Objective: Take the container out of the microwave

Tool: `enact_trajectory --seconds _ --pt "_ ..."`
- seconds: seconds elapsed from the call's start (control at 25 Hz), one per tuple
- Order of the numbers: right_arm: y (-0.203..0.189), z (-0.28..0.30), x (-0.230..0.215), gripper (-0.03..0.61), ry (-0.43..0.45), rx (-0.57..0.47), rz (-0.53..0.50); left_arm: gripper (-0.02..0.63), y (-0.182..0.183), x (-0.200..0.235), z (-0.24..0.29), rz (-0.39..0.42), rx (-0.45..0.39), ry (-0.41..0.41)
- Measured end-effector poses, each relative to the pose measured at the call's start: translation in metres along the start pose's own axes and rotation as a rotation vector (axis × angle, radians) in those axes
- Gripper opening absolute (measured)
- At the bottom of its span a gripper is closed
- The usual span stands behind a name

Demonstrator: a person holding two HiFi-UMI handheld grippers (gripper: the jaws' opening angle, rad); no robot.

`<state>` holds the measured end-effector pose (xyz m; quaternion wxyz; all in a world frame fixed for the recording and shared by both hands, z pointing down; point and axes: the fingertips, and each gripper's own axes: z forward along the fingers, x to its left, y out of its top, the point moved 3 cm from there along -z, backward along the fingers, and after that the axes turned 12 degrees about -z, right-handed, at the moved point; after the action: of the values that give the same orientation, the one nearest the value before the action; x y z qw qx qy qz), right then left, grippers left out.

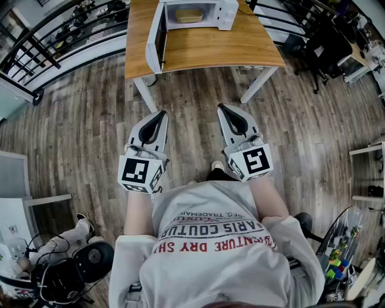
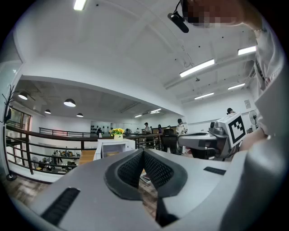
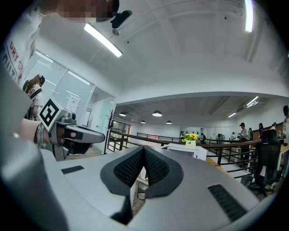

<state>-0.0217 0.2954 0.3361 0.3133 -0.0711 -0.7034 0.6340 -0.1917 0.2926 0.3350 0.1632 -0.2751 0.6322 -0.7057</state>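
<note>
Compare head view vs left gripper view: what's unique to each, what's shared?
Head view only: the brown plank floor, the person's white printed shirt, and the left gripper from above, with its marker cube.

Left gripper view only: long ceiling light strips, yellow flowers on top of the white microwave, people standing far behind, and the left gripper's jaws up close, shut with nothing between them.

Shared: that microwave, and the right gripper held level beside the left.

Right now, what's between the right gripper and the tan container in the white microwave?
Head view: only wood-plank floor, then the front strip of the wooden tabletop, separate the right gripper from the tan container inside the white microwave.
</note>
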Motion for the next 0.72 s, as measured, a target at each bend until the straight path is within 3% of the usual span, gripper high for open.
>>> enact_trajectory --seconds 0.72 --pt "-0.008 0.017 -0.005 0.034 -0.047 -0.031 0.016 0.012 0.0 0.018 0.013 -0.021 0.002 -0.014"
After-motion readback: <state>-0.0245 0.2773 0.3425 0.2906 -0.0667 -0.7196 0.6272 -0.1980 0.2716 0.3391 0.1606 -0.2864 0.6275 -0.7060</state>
